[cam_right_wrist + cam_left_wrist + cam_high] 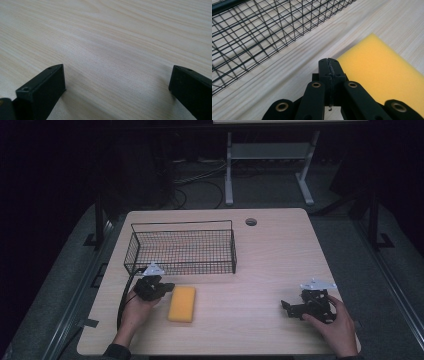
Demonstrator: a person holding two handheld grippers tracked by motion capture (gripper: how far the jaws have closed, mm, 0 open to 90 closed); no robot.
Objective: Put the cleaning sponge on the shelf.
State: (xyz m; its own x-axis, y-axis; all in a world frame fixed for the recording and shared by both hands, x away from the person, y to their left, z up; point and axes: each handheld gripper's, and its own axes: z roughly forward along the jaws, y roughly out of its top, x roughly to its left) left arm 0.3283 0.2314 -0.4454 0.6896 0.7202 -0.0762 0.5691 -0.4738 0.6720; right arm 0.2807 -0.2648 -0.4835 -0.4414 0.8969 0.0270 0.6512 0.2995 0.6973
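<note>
A yellow sponge (182,303) lies flat on the wooden table (260,260), in front of a black wire basket (182,251). My left gripper (167,286) is shut with nothing between its jaws, its tip close to the sponge's far left corner. In the left gripper view the closed jaws (330,65) point at the edge of the sponge (384,72), with the basket's mesh wall (262,30) up to the left. My right gripper (286,307) rests near the table's right front, open, jaws wide apart over bare wood (117,75).
The basket stands empty at the table's back left. A round cable hole (251,222) sits near the far edge. Beyond the table are a white desk frame (270,165) and cables on the dark floor.
</note>
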